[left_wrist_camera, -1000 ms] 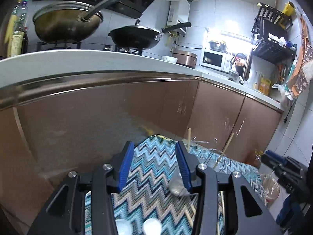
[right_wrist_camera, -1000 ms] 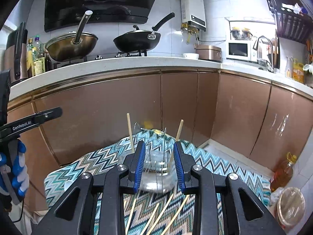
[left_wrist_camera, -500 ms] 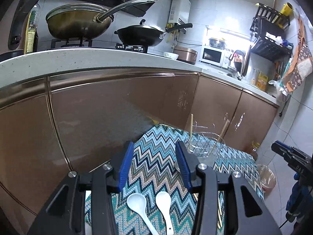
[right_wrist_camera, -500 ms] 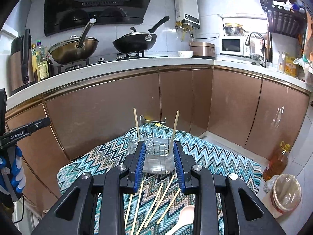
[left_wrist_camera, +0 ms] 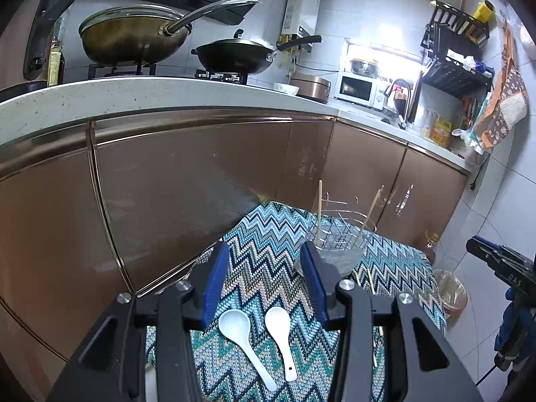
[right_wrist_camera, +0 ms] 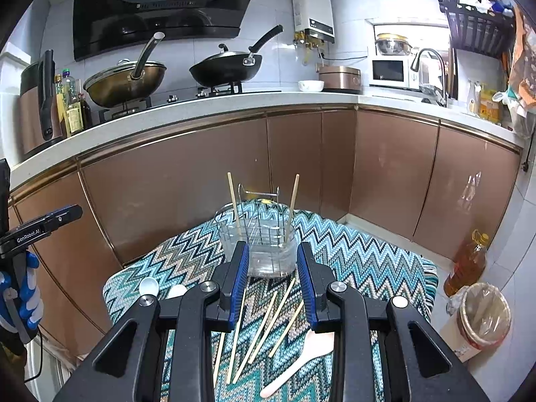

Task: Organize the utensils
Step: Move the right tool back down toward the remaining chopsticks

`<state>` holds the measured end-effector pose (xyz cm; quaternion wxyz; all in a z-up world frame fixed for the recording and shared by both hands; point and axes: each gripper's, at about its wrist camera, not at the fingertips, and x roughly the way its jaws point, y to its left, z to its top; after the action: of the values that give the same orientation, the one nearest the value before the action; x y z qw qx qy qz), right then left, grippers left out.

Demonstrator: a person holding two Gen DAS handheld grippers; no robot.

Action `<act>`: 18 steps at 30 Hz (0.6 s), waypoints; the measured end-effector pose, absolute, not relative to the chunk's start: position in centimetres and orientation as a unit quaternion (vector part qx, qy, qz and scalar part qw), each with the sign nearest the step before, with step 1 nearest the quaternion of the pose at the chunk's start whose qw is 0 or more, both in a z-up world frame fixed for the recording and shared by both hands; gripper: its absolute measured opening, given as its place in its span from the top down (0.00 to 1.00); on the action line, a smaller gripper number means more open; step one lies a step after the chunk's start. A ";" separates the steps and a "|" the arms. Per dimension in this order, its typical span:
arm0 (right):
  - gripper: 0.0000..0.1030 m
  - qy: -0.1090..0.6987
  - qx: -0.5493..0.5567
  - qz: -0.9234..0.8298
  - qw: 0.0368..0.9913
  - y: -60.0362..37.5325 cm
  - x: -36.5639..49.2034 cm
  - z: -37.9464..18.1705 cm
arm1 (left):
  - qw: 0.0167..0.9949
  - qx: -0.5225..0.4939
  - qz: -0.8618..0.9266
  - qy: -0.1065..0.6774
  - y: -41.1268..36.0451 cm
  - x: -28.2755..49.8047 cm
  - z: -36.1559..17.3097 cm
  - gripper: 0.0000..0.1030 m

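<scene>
Both empty with blue jaws apart: left gripper (left_wrist_camera: 264,281) over 2 white ceramic spoons (left_wrist_camera: 281,338), right gripper (right_wrist_camera: 272,283) over loose wooden chopsticks (right_wrist_camera: 264,325), clear wire-lined utensil holder (right_wrist_camera: 259,248) at 12 o'clock.

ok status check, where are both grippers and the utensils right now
Left gripper open, empty, above two white spoons. Right gripper open, empty, over loose chopsticks. Holder holds two chopsticks, path unobstructed.
</scene>
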<state>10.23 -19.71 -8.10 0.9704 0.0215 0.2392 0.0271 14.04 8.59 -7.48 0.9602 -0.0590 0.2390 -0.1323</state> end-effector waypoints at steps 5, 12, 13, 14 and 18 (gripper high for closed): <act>0.71 0.251 0.028 0.026 0.967 -20.1 10.1 -8.7 | 0.955 -0.053 -0.144 0.253 8.1 14.0 -8.0 0.59; 0.71 0.276 0.039 0.024 0.960 -21.0 11.0 -10.1 | 0.942 -0.042 -0.166 0.287 6.9 15.2 -9.5 0.59; 0.71 0.281 0.041 0.023 0.959 -21.1 11.3 -10.4 | 0.941 -0.040 -0.168 0.292 6.7 15.4 -9.7 0.59; 0.71 0.286 0.042 0.022 0.957 -21.3 11.5 -10.7 | 0.938 -0.039 -0.172 0.298 6.5 15.7 -10.1 0.59; 0.71 0.313 0.052 0.022 0.948 -21.8 12.7 -12.1 | 0.927 -0.043 -0.183 0.325 5.9 16.9 -11.4 0.59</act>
<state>12.73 -21.81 -12.15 0.9481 0.0517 0.3129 0.0216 16.88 5.94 -11.40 0.9269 -0.0428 0.3249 -0.1828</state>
